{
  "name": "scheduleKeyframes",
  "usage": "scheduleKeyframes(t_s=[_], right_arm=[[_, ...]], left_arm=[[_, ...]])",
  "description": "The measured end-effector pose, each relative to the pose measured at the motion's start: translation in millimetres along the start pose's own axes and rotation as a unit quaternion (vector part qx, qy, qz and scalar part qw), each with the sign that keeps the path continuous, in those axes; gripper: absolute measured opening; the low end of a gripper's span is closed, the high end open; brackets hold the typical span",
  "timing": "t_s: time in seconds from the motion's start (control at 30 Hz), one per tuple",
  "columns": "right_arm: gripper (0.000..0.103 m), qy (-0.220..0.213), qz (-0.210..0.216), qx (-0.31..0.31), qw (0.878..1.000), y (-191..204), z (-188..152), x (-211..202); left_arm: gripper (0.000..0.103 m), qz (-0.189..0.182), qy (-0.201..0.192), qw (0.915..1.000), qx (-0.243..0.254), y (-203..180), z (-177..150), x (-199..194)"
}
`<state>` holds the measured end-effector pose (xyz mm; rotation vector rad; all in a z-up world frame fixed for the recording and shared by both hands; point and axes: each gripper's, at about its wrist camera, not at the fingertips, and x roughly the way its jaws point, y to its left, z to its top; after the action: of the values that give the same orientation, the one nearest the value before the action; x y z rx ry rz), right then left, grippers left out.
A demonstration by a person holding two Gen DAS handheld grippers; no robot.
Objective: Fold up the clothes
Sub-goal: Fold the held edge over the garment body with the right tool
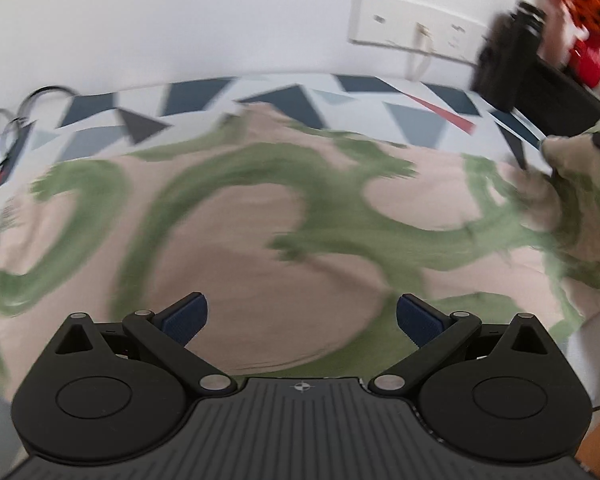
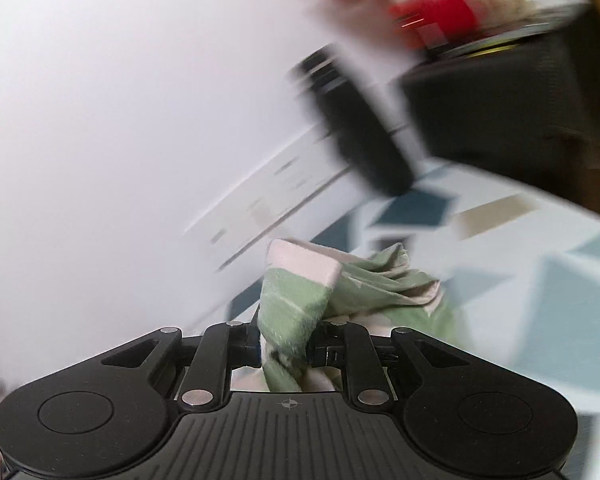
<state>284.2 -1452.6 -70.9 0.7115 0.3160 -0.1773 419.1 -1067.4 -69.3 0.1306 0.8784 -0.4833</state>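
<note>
a: so where's the garment [image 1: 260, 216] right now?

b: spread flat over the desk [image 1: 204, 96], the one with the white cover and the blue and grey triangles. it's beige with big green swirls and fills most of the left wrist view. pretty blurry though, can't make out what kind of clothing it is.

a: and the left hand-held gripper [image 1: 302, 320]?

b: fingers spread wide, nothing between the blue pads [image 1: 186, 316]. it hangs over the near part of the cloth, can't tell if it's touching.

a: right one?

b: right hand-held gripper [image 2: 282, 350] is clamped tight on a bunched corner of the garment [image 2: 300, 304]. fabric sticks up out of the closed fingers, green with a pale band at the top. in the left view you can see that same bunch lifted off the desk at the far right edge.

a: anything else around?

b: white wall, a socket strip [image 1: 416, 26] on it, a black box [image 1: 508, 56] just beside that, and something red and orange [image 1: 588, 20] in the top right corner. too smeared to name it.
</note>
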Motion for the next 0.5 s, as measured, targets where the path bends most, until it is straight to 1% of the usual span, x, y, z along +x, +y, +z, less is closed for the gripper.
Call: scheduleKeyframes(t_s=[0.07, 0.13, 0.17, 0.23, 0.3, 0.33, 0.4, 0.43, 0.47, 0.5], right_arm=[[0.016, 0.035, 0.024, -0.041, 0.998, 30.1, -13.5, 18.9], [0.016, 0.074, 0.047, -0.103, 0.991, 61.9, -30.3, 33.7], [0.016, 0.095, 0.056, -0.138, 0.984, 77.9, -40.5, 40.5], [0.016, 0.142, 0.070, -0.202, 0.967, 104.5, -65.7, 53.8], [0.017, 0.185, 0.069, -0.252, 0.947, 124.7, -92.2, 66.4], [0.020, 0.200, 0.064, -0.272, 0.939, 132.4, -102.3, 71.2], [0.023, 0.214, 0.053, -0.292, 0.931, 139.4, -115.8, 74.4], [0.027, 0.220, 0.048, -0.301, 0.927, 142.2, -122.1, 75.6], [0.030, 0.224, 0.044, -0.300, 0.926, 143.0, -125.2, 75.2], [0.035, 0.226, 0.043, -0.293, 0.928, 143.2, -125.0, 74.2]], left_arm=[[0.103, 0.009, -0.006, 0.9999, -0.013, 18.8, -3.0, -7.3], [0.103, 0.013, -0.013, 0.9996, -0.021, 34.7, -7.9, -13.4], [0.103, 0.017, -0.015, 0.9995, -0.022, 41.6, -10.7, -15.3], [0.103, 0.026, -0.017, 0.9993, -0.022, 52.2, -16.0, -16.2], [0.103, 0.032, -0.018, 0.9990, -0.025, 61.4, -21.2, -15.8], [0.103, 0.033, -0.017, 0.9989, -0.028, 65.8, -23.3, -14.1], [0.103, 0.035, -0.012, 0.9987, -0.035, 73.9, -26.8, -9.1], [0.103, 0.036, -0.009, 0.9986, -0.038, 76.9, -28.5, -6.8], [0.103, 0.036, -0.006, 0.9986, -0.039, 79.5, -29.9, -4.7], [0.103, 0.036, -0.003, 0.9986, -0.039, 81.7, -31.1, -2.8]])
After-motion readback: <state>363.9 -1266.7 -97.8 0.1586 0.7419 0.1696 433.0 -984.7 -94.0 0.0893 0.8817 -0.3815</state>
